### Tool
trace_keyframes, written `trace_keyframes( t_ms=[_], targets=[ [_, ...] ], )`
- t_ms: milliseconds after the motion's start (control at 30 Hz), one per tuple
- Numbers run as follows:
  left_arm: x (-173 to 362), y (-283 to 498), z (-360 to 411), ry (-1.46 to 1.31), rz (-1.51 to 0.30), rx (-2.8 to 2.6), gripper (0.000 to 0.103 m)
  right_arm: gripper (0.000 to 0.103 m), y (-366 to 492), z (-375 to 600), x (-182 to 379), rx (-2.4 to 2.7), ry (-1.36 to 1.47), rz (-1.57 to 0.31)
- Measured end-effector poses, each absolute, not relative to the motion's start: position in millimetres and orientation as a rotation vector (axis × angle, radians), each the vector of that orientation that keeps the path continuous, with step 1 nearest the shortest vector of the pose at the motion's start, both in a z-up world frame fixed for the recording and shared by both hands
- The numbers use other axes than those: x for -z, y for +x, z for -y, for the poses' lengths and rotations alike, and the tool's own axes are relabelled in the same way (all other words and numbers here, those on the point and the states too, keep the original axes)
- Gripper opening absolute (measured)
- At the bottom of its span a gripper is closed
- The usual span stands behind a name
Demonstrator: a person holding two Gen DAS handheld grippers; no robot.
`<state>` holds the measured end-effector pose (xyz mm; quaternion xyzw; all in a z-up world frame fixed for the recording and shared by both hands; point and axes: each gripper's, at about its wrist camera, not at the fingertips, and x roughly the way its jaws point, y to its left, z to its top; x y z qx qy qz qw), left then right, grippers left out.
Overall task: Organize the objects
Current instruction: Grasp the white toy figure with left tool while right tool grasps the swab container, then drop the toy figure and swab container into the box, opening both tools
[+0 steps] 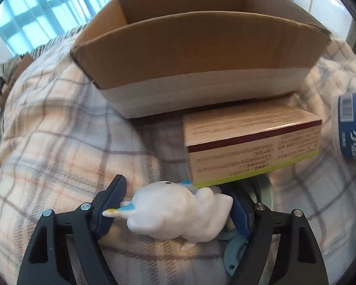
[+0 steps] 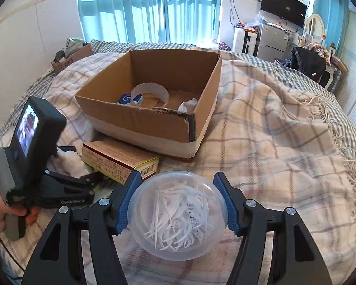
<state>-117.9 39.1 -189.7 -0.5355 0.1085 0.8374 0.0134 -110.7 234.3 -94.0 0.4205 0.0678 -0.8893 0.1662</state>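
Note:
My left gripper [image 1: 175, 204] has its jaws around a white toy figure [image 1: 178, 213] with blue and yellow trim, lying on the plaid blanket; the left pad stands just off it, so the grip is unclear. A tan printed carton [image 1: 251, 142] lies just beyond, in front of the open cardboard box [image 1: 201, 54]. My right gripper [image 2: 178, 204] is shut on a clear round container of white floss picks [image 2: 176, 216], held above the blanket. The box [image 2: 140, 123] holds a tape roll [image 2: 152, 90], a blue item and white tissue.
The plaid blanket [image 2: 273, 154] covers the bed. The tan carton [image 2: 116, 159] lies by the box's near wall. A blue labelled container [image 1: 353, 128] lies at the right. A small box of items [image 2: 71, 54] sits far left. Furniture and a TV [image 2: 282, 9] stand behind.

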Motion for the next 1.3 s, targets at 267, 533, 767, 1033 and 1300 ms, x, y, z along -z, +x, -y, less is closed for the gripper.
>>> trace_keyframes(
  t_ms=[267, 533, 767, 1033, 1300],
  targets=[
    [144.8, -78.8, -31.4, -1.531, -0.162, -2.648, 0.082, 0.063, -93.3, -242.2, 67.0, 2.553, 1.063, -0.173],
    [55.6, -66.0, -22.9, -1.233, -0.032, -2.750, 0.082, 0.063, -74.3, -232.2, -3.2, 2.607, 0.874, -0.231],
    [-26.3, -96.2, -29.3, -0.999, -0.076, -2.832, 0.082, 0.063, -84.6, -214.8, -73.8, 2.628, 0.697, -0.304],
    [-55.0, -178.2, -21.7, -0.916, -0.090, -2.883, 0.082, 0.063, -152.9, -196.4, -114.6, 2.631, 0.628, -0.288],
    [17.7, -248.8, -15.7, -1.073, -0.108, -2.832, 0.082, 0.063, -244.3, -172.7, -54.5, 2.580, 0.799, -0.246]
  ],
)
